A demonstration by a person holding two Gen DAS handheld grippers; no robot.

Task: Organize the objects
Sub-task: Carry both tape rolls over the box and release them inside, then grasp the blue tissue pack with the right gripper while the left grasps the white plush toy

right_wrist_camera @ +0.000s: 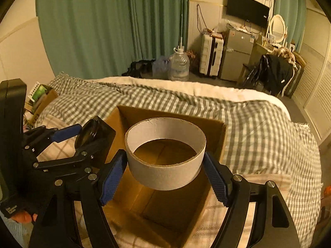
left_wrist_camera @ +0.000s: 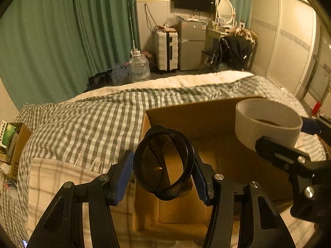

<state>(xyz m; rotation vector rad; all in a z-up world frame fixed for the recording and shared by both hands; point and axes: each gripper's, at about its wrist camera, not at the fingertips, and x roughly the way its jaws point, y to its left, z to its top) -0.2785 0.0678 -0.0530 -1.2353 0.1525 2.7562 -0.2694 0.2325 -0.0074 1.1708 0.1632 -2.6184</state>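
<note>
An open cardboard box (left_wrist_camera: 186, 111) (right_wrist_camera: 115, 122) sits on the bed. My left gripper (left_wrist_camera: 163, 169) is shut on a dark see-through plastic container (left_wrist_camera: 163, 163) and holds it over the box's left side; the container also shows in the right wrist view (right_wrist_camera: 91, 132). My right gripper (right_wrist_camera: 165, 171) is shut on a wide white cardboard ring (right_wrist_camera: 165, 171) and holds it above the open box. The ring shows at the right in the left wrist view (left_wrist_camera: 266, 124), with the right gripper's finger (left_wrist_camera: 277, 155) below it.
The bed has a grey checked cover (left_wrist_camera: 82, 119) (right_wrist_camera: 258, 128). A box of items (left_wrist_camera: 12, 140) stands beside the bed at the left. Beyond the bed are a water jug (left_wrist_camera: 138, 66), a white suitcase (left_wrist_camera: 166, 49), a small fridge (left_wrist_camera: 191, 43) and green curtains (left_wrist_camera: 62, 31).
</note>
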